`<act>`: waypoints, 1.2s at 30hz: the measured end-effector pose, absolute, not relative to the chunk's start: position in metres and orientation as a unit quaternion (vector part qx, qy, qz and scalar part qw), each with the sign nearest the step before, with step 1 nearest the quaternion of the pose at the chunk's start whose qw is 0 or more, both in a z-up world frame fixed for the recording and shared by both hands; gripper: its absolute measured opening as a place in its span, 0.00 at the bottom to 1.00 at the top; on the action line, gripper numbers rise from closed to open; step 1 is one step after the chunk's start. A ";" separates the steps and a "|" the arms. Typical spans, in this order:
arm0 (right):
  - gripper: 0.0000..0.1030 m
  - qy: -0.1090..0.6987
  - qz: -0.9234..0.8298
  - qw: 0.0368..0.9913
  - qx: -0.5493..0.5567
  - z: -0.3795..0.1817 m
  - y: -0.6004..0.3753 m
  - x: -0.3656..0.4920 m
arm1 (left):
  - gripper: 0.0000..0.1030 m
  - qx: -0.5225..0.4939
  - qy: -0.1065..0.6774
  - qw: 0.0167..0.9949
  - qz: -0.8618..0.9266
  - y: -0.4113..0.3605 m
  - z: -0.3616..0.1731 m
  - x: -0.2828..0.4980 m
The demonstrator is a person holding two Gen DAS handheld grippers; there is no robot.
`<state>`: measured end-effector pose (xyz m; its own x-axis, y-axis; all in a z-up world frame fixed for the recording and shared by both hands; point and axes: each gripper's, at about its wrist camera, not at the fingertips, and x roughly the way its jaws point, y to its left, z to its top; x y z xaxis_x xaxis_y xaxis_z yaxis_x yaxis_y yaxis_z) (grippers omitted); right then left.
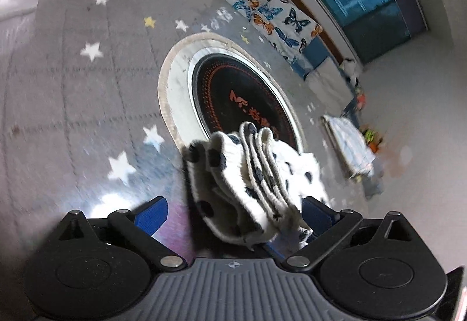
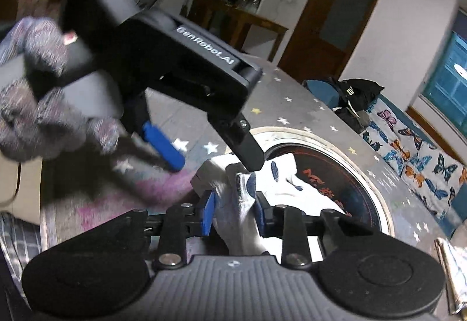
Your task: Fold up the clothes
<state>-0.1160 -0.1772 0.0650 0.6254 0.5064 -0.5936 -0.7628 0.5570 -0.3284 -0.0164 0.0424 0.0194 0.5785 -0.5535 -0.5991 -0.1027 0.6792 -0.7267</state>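
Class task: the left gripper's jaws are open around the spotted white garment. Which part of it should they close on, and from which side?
Judging from the left wrist view, grip the bunched hem folds of the spotted white garment, coming from the near edge along the table. The stacked corded edges stand between the left gripper's open fingers, while the right gripper already pinches another part.

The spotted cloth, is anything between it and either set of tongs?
No. The spotted cloth sits directly in the right tongs, which are shut on it. The left tongs are open around it.
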 end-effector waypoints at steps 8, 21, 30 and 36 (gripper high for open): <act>0.24 0.217 0.368 0.864 -0.266 0.073 -0.187 -0.119 | 0.97 -0.457 0.439 0.761 -0.136 0.034 0.007 -0.011; 0.17 0.227 0.387 0.853 -0.266 0.066 -0.193 -0.126 | 0.40 -0.451 0.449 0.757 -0.144 0.024 -0.006 0.007; 0.33 0.259 0.385 0.869 -0.171 0.082 -0.236 -0.122 | 0.37 -0.449 0.451 0.758 -0.144 0.029 -0.011 0.009; 0.33 0.291 0.312 0.898 -0.110 0.084 -0.279 -0.100 | 0.37 -0.440 0.449 0.764 -0.143 0.028 -0.010 0.010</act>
<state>-0.0995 -0.2795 0.0842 0.6366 0.4961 -0.5904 -0.6238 0.7814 -0.0161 0.0097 0.0281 -0.0095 0.5554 -0.6140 -0.5608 -0.1775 0.5713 -0.8013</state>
